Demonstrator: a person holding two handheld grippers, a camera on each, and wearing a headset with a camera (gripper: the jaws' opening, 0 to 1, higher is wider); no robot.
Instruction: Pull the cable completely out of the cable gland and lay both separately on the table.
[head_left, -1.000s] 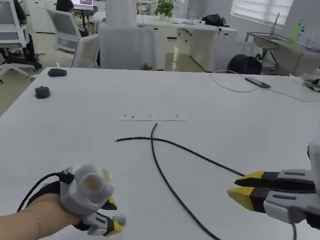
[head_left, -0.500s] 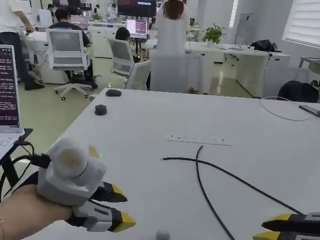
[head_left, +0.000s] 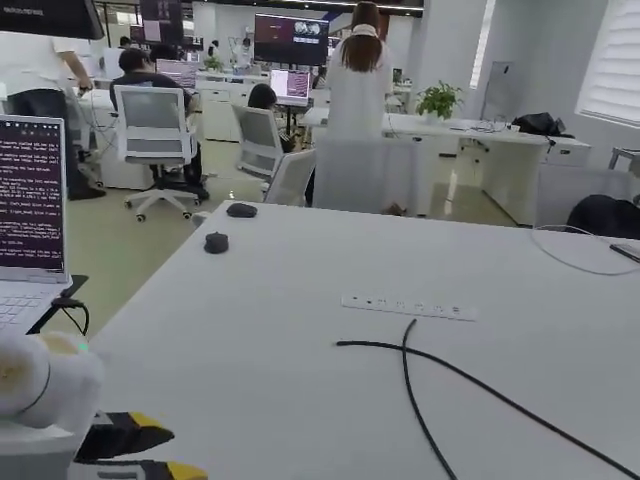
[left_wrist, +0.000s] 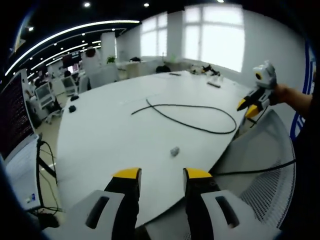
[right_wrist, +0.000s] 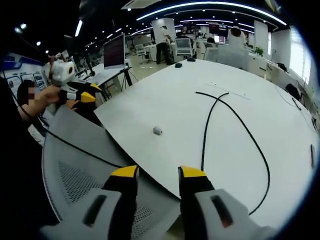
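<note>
Left gripper (left_wrist: 161, 176): yellow-tipped jaws spread, nothing between them. Right gripper (right_wrist: 158, 173): jaws likewise apart, empty. Both held off table's near edge. Cable gland (left_wrist: 174, 150): small grey rounded lump, alone on smooth white table (head_left: 250, 330), just ahead of left jaws, close to near edge, well apart from cable. Cable (head_left: 405, 348): thin, black, lying farther across table in loose loop, strands crossing once. Grey mesh chair back (right_wrist: 75, 192) below right gripper.
</note>
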